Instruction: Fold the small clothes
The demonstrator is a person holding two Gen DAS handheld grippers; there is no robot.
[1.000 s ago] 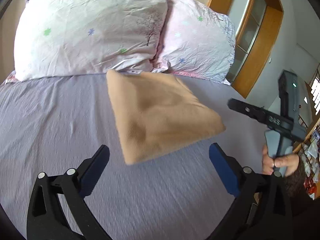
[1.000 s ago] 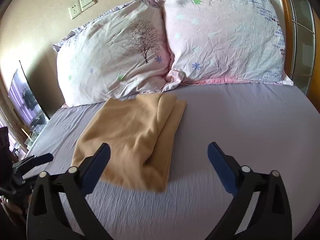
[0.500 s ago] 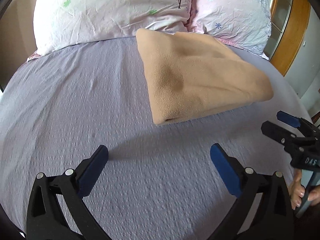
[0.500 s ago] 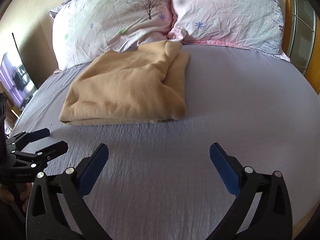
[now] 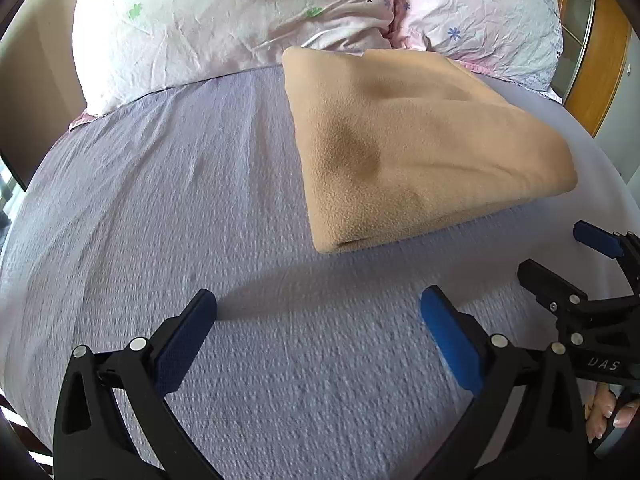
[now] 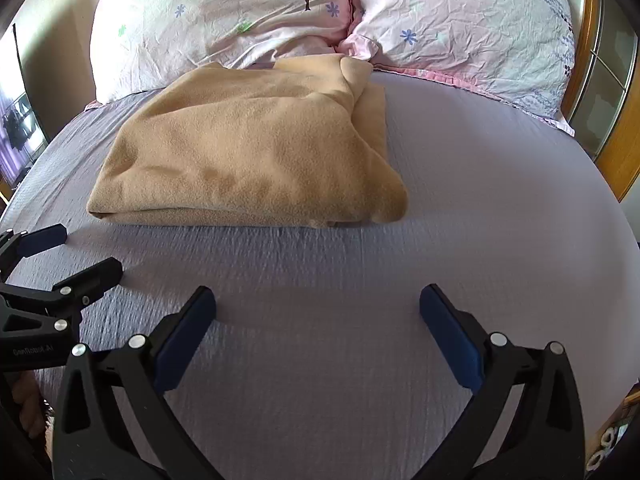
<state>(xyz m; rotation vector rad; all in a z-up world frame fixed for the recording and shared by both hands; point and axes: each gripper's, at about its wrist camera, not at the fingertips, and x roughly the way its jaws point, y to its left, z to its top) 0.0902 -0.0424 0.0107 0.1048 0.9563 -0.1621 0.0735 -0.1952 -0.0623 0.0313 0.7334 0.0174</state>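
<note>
Left gripper fingers wide apart, right gripper likewise, both empty

one folded tan cloth, two floral pillows, left and right, one bed, and two open claws, left and right.

Sheet: lavender, textured weave, covers the bed.
Pillows: two, floral print, side by side and touching at the head; left, right.
Frame: wood, glazed, right of bed.
</note>
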